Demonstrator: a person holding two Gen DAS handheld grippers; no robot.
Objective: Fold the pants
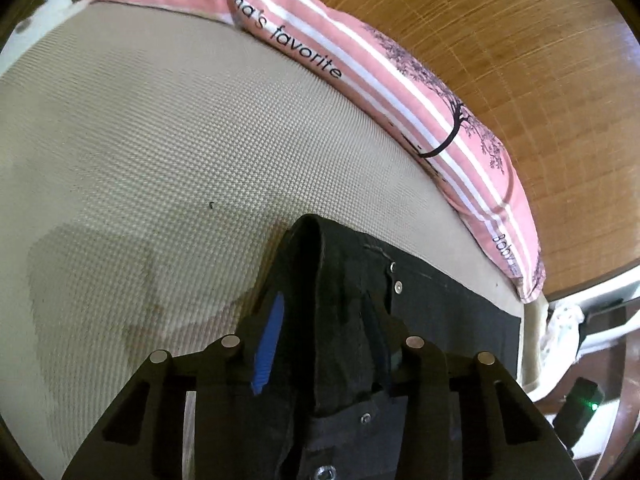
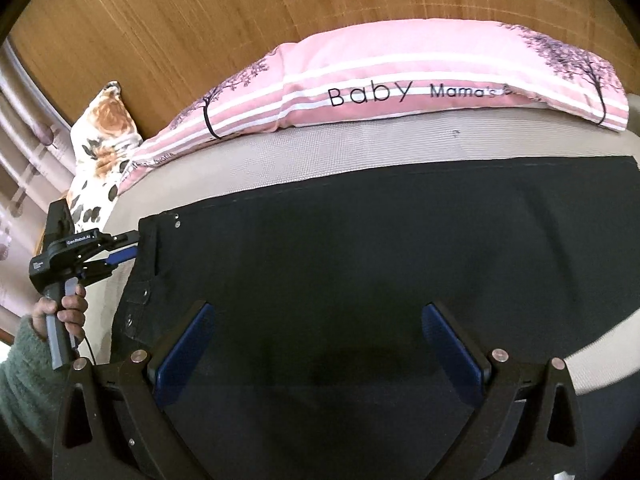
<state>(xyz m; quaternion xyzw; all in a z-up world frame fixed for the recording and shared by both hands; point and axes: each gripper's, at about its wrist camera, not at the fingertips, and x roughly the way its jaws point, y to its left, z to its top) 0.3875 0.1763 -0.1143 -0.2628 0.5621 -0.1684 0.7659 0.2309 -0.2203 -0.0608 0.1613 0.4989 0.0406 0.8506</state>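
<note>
Black pants [image 2: 360, 264] lie flat across a beige mattress [image 2: 320, 156], waistband with metal studs at the left. My left gripper [image 1: 324, 320] is shut on the pants' waistband [image 1: 340, 300], which bunches up between its blue-padded fingers [image 1: 268, 344]. It also shows in the right wrist view [image 2: 128, 254], at the pants' left edge. My right gripper [image 2: 316, 340] is open, its blue pads [image 2: 184, 356] spread wide just above the middle of the pants, holding nothing.
A pink striped pillow [image 2: 400, 80] lies along the wooden headboard [image 2: 200, 20] beyond the pants. A floral pillow [image 2: 100, 140] sits at the far left. The mattress edge [image 1: 528, 320] drops off at the right of the left wrist view.
</note>
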